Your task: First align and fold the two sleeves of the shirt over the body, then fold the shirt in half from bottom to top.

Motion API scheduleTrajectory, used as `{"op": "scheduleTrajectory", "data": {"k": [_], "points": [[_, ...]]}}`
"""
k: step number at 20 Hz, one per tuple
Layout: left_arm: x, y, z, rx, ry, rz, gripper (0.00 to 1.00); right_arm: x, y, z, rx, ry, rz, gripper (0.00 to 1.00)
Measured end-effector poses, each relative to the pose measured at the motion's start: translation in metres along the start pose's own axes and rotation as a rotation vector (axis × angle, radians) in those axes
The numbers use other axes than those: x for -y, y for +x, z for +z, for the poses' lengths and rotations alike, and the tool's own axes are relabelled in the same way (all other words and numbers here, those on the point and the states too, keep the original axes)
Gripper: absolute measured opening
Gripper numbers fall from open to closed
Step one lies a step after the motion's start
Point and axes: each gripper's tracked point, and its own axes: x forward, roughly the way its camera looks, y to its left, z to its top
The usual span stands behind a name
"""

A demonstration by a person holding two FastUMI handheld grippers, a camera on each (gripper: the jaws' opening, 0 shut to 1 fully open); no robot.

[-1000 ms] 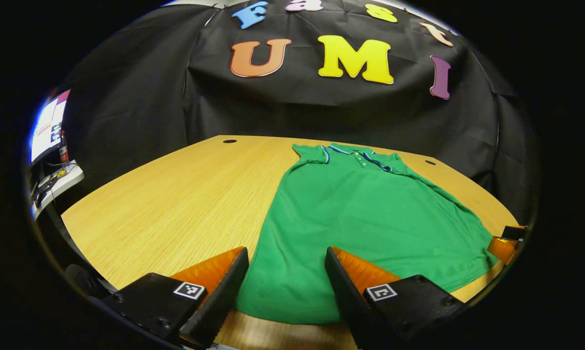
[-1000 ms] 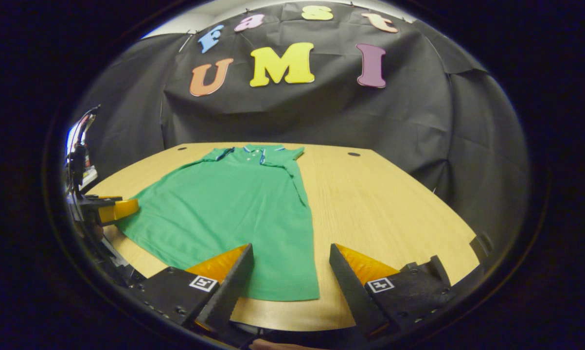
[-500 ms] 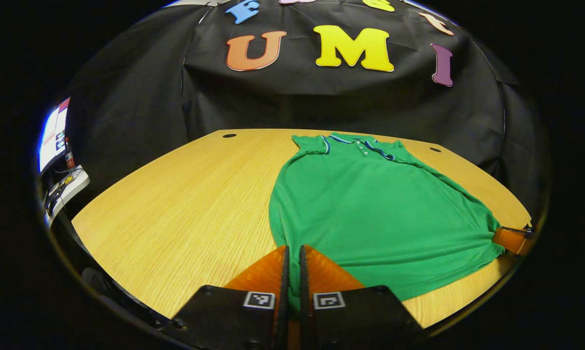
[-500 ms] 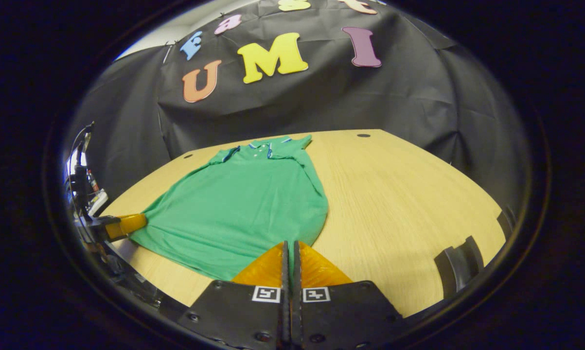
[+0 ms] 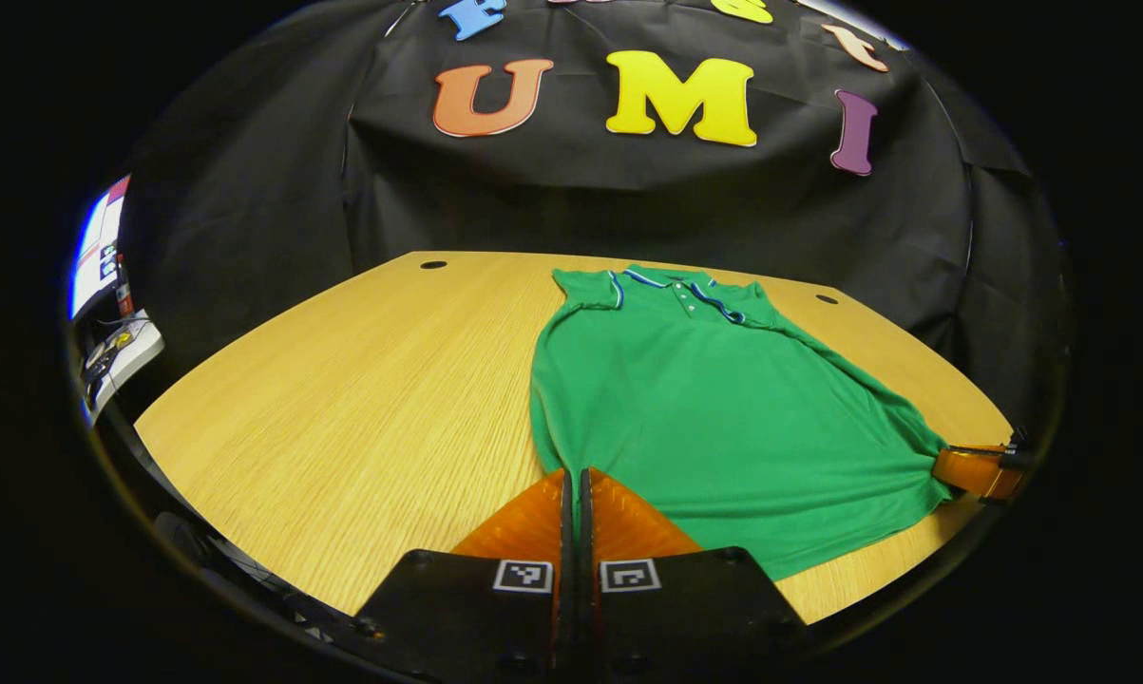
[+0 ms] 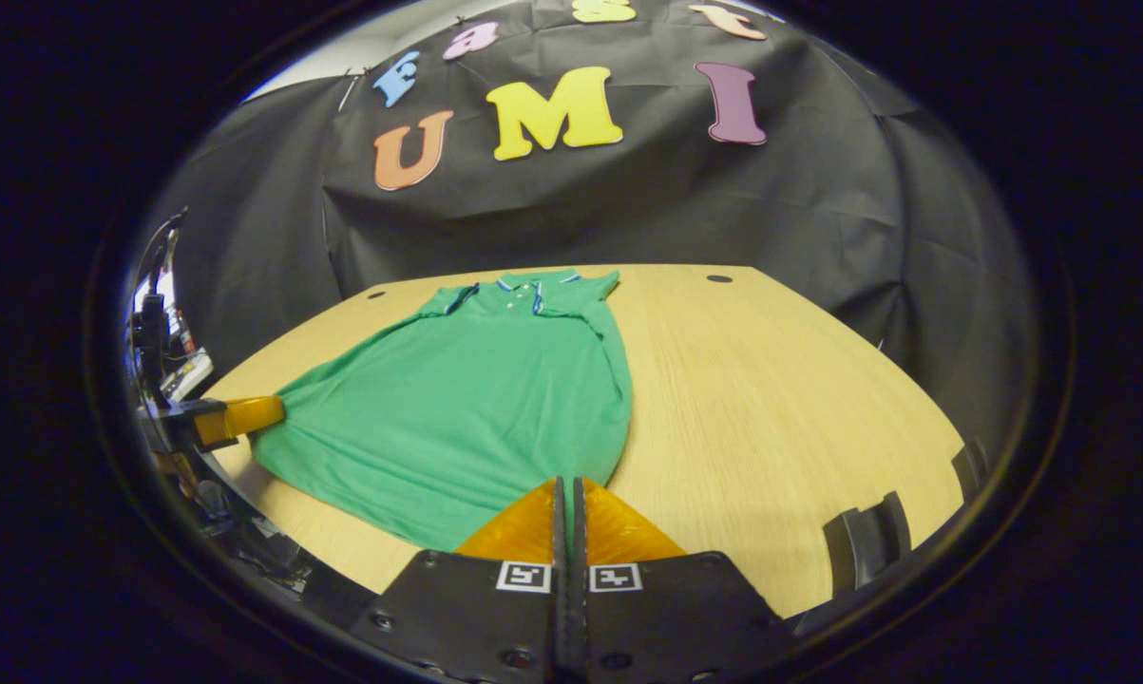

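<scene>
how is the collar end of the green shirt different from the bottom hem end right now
The collar end lies flat on the table, far side, with no claw on it; the bottom hem lies near and is pinched at both corners, by the left claw and the right claw. The collar end looks smooth and narrow; the hem is pulled wide, with creases running to the corners. Both are the same green.

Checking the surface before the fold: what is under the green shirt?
The green shirt lies on the wooden table, whose bare top shows around it. Whatever the cloth covers cannot be seen.
</scene>
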Motion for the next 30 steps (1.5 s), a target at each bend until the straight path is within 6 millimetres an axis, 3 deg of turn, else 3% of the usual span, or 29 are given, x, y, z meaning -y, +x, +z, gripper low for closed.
{"op": "scheduleTrajectory", "data": {"k": [5, 10, 15, 19, 23, 27, 30], "points": [[0.001, 0.004, 0.035, 0.049, 0.006, -0.005, 0.06, -0.005, 0.001, 0.043, 0.052, -0.023, 0.016, 0.0], [0.009, 0.026, 0.092, 0.12, -0.003, -0.028, 0.06, -0.009, 0.013, 0.115, 0.146, -0.067, 0.007, 0.0], [0.014, 0.064, 0.159, 0.175, 0.007, -0.057, 0.06, -0.013, 0.046, 0.192, 0.22, -0.09, -0.012, 0.0], [0.014, 0.102, 0.211, 0.217, 0.036, -0.059, 0.06, -0.019, 0.082, 0.249, 0.257, -0.081, -0.023, 0.0], [0.013, 0.151, 0.247, 0.231, 0.062, -0.053, 0.06, -0.027, 0.124, 0.294, 0.281, -0.088, -0.034, 0.0], [0.004, 0.21, 0.277, 0.249, 0.078, -0.031, 0.06, -0.024, 0.191, 0.327, 0.274, -0.106, -0.07, 0.0], [-0.007, 0.262, 0.283, 0.228, 0.09, -0.004, 0.06, -0.019, 0.242, 0.348, 0.273, -0.078, -0.08, 0.0]]}}
